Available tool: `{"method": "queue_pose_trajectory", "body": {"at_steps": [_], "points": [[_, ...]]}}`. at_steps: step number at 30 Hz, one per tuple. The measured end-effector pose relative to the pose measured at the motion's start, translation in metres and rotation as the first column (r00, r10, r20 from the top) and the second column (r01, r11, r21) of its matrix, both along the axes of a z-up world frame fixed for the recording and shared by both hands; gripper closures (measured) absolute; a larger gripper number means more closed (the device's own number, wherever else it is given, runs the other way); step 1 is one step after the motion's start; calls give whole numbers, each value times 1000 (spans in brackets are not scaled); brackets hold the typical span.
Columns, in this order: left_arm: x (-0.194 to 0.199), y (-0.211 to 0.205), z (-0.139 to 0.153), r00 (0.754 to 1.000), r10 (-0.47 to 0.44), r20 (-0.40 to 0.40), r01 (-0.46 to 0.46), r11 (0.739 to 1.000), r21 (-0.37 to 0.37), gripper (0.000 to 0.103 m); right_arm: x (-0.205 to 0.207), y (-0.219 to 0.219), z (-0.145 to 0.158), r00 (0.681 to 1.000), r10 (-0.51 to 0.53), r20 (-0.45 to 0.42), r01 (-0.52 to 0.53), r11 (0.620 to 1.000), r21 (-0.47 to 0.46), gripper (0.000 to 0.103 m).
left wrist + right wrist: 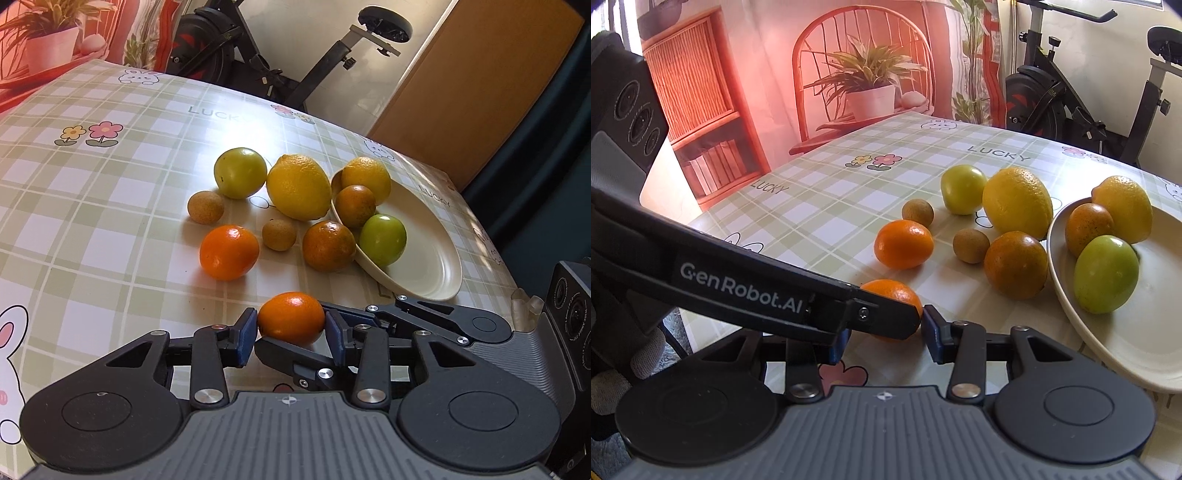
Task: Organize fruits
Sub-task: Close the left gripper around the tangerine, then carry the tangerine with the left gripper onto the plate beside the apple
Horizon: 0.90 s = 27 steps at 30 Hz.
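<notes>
Closest to me, my left gripper (291,326) has its blue pads pressed on either side of a small orange (291,318), which sits at the near edge of the table (110,206); I can't tell whether the fruit is lifted or resting on the cloth, because the gripper's own linkage hides its underside. My right gripper (884,339) comes in from the side, and in its own view the left gripper's arm (746,291) crosses in front, covering one of its pads and most of the same orange (894,291); the jaws stand partly apart, and I can't tell whether either pad touches the fruit. Beyond, a second orange (229,252) lies loose on the checked cloth, with a small brown fruit (279,235) just beside it and a darker, mottled orange (328,245) touching the rim of the cream plate (436,258) near the right edge. On the plate sit a green fruit (383,240), another mottled orange (355,205) and a lemon (366,177), each partly hidden by the one in front. Farther back on the cloth are a second brown fruit (205,206), a big lemon (298,186) and a green fruit (240,172). Past the far edge stands an exercise bike (280,55), cut off by the frame.
</notes>
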State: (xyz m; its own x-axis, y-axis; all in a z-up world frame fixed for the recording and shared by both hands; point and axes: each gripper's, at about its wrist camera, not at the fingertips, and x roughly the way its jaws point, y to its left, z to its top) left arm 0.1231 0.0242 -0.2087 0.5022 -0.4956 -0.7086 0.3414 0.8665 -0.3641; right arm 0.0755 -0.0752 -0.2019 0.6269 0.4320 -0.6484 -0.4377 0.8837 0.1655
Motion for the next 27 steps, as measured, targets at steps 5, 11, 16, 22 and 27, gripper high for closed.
{"method": "queue_pose_trajectory", "body": {"at_steps": [5, 11, 16, 22, 27], "points": [[2, -15, 16, 998, -33, 48, 33, 999, 15, 61, -3, -14, 10, 999, -47, 27, 46, 998, 38, 59], [9, -46, 33, 989, -113, 92, 109, 993, 47, 61, -8, -30, 27, 989, -120, 91, 117, 992, 39, 59], [16, -78, 36, 979, -176, 107, 169, 983, 70, 60, -10, -57, 34, 970, -218, 104, 211, 975, 73, 59], [20, -109, 26, 971, -227, 79, 222, 973, 70, 60, -14, -89, 33, 950, -302, 82, 294, 951, 97, 59], [25, -127, 14, 965, -254, 61, 249, 965, 80, 60, -17, -106, 28, 932, -357, 67, 351, 933, 84, 59]]}}
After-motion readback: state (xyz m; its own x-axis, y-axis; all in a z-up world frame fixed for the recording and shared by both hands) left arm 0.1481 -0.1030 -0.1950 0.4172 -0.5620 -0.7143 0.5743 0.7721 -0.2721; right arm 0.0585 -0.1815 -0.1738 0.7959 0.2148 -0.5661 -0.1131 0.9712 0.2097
